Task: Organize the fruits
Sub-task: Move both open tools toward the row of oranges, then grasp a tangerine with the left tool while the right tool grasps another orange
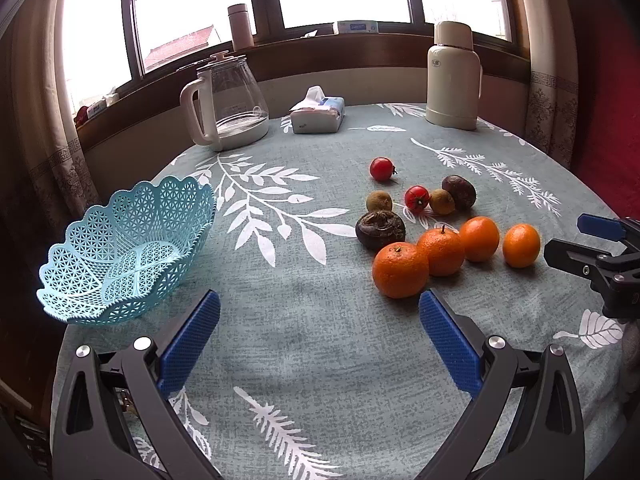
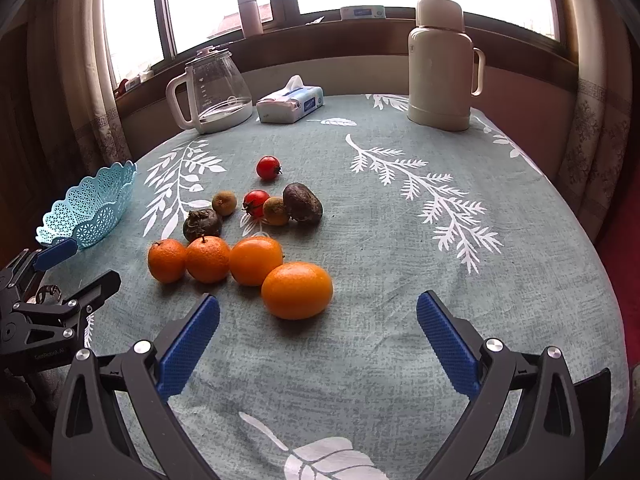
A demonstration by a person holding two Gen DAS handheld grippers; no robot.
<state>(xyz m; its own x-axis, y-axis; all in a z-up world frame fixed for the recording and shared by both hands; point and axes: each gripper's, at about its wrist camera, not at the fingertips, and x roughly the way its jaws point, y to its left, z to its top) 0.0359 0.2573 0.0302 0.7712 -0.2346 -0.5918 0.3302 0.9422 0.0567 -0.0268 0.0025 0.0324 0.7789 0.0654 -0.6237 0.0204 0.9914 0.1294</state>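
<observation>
Left tongs (image 1: 319,304) gape, partly hiding nearest orange (image 1: 400,269).

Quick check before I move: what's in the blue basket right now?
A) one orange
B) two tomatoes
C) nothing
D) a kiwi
C: through its lattice the blue basket shows only its own bare bottom, while all four oranges, both tomatoes and the brown and dark fruits sit loose on the tablecloth; the left tongs and the right tongs are both open and hold nothing.

Both grippers (image 1: 319,322) (image 2: 318,322) — jaws wide apart.
</observation>
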